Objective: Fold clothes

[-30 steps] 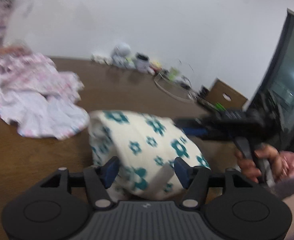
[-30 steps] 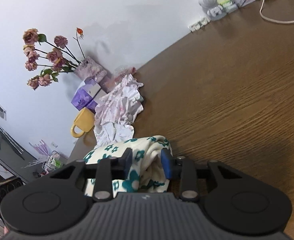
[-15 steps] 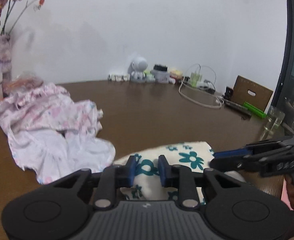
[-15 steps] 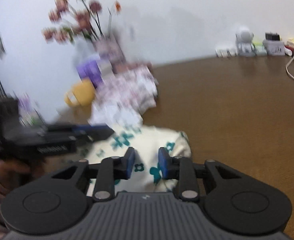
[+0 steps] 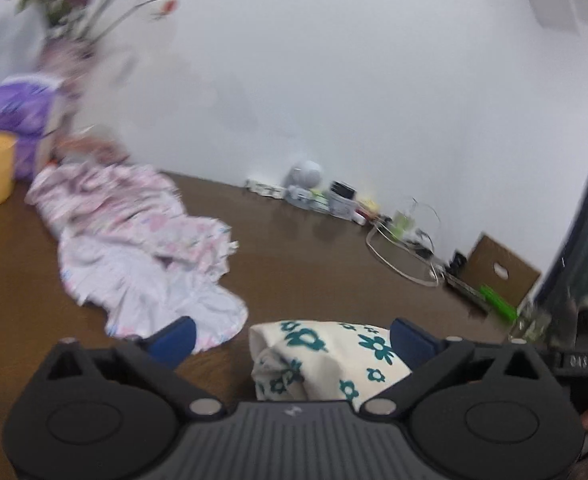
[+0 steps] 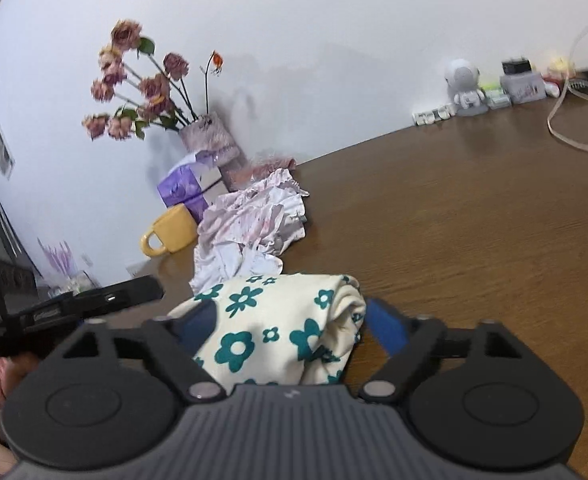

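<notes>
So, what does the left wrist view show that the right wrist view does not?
Only the left wrist view shows the brown cardboard box, the green item beside it, and a dark window frame on its right edge.

Only the right wrist view shows the dried roses sharply and the yellow mug's handle.

Both show the cream garment with teal flowers, the pink and white garment, the purple tissue box, the white robot figure and the brown table.

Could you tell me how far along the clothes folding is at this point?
Done: the cream floral garment lies folded into a compact bundle on the table. In hand: nothing; the left claw and right claw are both open around it. Left: the pink garment lies crumpled, unfolded.
</notes>
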{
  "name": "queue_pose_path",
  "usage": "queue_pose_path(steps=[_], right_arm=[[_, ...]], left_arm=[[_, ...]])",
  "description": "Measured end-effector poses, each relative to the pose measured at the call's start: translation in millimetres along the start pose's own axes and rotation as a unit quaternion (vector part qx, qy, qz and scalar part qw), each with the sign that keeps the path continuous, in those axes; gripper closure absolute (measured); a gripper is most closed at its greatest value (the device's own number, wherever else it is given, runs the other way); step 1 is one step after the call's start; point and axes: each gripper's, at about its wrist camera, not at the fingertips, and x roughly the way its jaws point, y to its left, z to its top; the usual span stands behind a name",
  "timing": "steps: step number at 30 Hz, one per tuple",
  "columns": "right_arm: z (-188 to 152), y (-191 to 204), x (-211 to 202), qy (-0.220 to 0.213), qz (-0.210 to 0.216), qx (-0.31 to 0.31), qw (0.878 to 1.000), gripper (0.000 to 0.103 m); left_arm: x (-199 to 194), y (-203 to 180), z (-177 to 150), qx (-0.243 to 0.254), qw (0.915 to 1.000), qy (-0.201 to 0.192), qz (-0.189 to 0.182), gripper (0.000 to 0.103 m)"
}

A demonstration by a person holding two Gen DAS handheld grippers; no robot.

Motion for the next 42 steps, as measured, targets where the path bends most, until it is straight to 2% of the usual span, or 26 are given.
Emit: queue_pose_path(steps=[1,2,4,8,13,16,20,28,30,33,36,38,42], right_arm=[[-1,-2,-1,0.003,0.004,0.010,1.000,0.003],[-3,-3,0,0.009,0.005,0.015,1.000,0.000],[-7,-4,3,0.021,0.005,0.021,1.000,0.000],[-9,-7,13,0.041,0.009,0.037,0.998,0.000],[-10,-22,30,0.070,0.019,0.089,0.993,0.001],[-12,-27,39,0.083,0.029,0.108,0.990,0.006],[-14,-27,48,0.093,0.039,0.112,0.989,0.014],[-16,-30,57,0.102,0.048,0.121,0.986,0.020],[-16,-30,59,0.104,0.054,0.125,0.985,0.023],[-16,-30,62,0.107,0.059,0.126,0.984,0.025],[-16,-32,65,0.109,0.060,0.132,0.983,0.034],[-16,-35,66,0.110,0.063,0.141,0.982,0.042],[-17,-39,66,0.113,0.076,0.153,0.979,0.052]], left_arm=[[-3,3,-3,-0.021,0.9998,0.004,0.001,0.000],[-4,5,-5,-0.038,0.9992,0.011,-0.002,0.000],[-3,10,-8,-0.068,0.9971,0.026,-0.020,0.000],[8,13,-8,-0.079,0.9957,0.046,-0.015,0.000],[28,13,-9,-0.090,0.9924,0.081,-0.021,0.001],[36,10,-11,-0.086,0.9918,0.092,-0.025,0.005],[44,8,-13,-0.084,0.9905,0.107,-0.022,0.018],[53,16,-17,-0.117,0.9846,0.126,-0.033,0.025],[55,18,-18,-0.129,0.9824,0.129,-0.041,0.033],[58,21,-19,-0.145,0.9794,0.131,-0.051,0.038],[61,21,-20,-0.152,0.9782,0.129,-0.056,0.045],[62,21,-22,-0.158,0.9773,0.128,-0.060,0.047],[62,20,-23,-0.164,0.9764,0.121,-0.071,0.051]])
